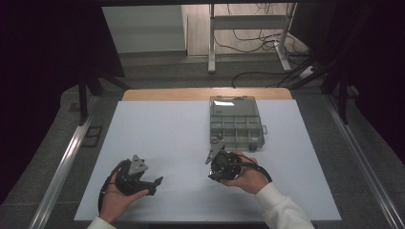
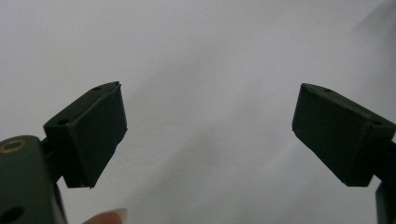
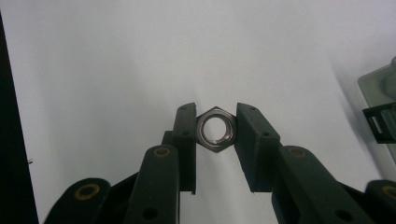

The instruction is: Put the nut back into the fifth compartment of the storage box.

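Observation:
A steel hex nut [image 3: 214,129] is pinched flat-to-flat between the black jaws of my right gripper [image 3: 215,122], held just above the white table sheet [image 3: 140,60]. In the high view the right gripper [image 1: 213,175] sits in a hand near the front middle of the table, just in front of a grey compartment box [image 1: 236,121]. My left gripper [image 1: 155,184] is held at the front left, low over the sheet. Its jaws stand wide apart in the left gripper view, and the left gripper [image 2: 210,121] has nothing between them.
The box's corner and a black latch [image 3: 380,123] show at the right edge of the right gripper view. A wooden table edge [image 1: 205,94] runs behind the sheet. Metal rails [image 1: 62,167] flank the table, and cables and a stand [image 1: 248,28] lie on the floor beyond.

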Demonstrator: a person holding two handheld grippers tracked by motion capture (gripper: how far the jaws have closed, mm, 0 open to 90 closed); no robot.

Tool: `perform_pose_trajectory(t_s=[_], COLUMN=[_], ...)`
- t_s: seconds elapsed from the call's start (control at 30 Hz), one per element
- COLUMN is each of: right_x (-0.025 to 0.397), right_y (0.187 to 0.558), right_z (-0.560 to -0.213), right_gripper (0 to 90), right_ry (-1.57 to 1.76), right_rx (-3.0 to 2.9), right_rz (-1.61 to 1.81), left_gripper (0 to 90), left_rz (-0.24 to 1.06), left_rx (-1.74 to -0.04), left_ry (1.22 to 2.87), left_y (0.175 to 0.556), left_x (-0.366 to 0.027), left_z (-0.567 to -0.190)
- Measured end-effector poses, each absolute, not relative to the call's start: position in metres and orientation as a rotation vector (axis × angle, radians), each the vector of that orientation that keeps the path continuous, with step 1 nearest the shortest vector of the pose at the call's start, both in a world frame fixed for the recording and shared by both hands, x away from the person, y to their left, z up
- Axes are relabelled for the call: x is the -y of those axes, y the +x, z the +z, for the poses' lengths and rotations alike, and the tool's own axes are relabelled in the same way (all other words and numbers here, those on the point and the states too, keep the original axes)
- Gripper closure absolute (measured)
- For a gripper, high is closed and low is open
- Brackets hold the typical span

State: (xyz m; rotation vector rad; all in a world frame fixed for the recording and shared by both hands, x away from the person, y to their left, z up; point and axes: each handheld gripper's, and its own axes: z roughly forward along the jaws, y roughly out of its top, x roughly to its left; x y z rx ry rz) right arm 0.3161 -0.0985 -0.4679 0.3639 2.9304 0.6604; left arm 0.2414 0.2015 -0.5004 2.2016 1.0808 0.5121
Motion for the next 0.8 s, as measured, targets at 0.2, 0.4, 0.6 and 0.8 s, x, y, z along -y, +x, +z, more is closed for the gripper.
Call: perform_pose_trajectory(t_s=[0.2, 0.4, 0.6, 0.8], right_x=[0.101, 0.105, 0.107, 0.109], right_y=[0.32, 0.326, 0.334, 0.344], right_z=[-0.465, -0.464, -0.461, -0.459], right_gripper=[70.3, 70.3, 70.3, 70.3], right_ry=[0.394, 0.447, 0.487, 0.538], right_rx=[-2.913, -2.894, -2.875, -2.851], right_rz=[0.677, 0.691, 0.708, 0.737], left_gripper=[10.5, 10.6, 10.6, 10.6], left_rz=[0.514, 0.512, 0.51, 0.51], left_rx=[-1.081, -1.082, -1.082, -1.083], left_ry=[2.203, 2.204, 2.204, 2.201], left_y=[0.241, 0.242, 0.242, 0.242], left_x=[-0.202, -0.202, -0.202, -0.201], left_z=[-0.5, -0.501, -0.501, -0.5])
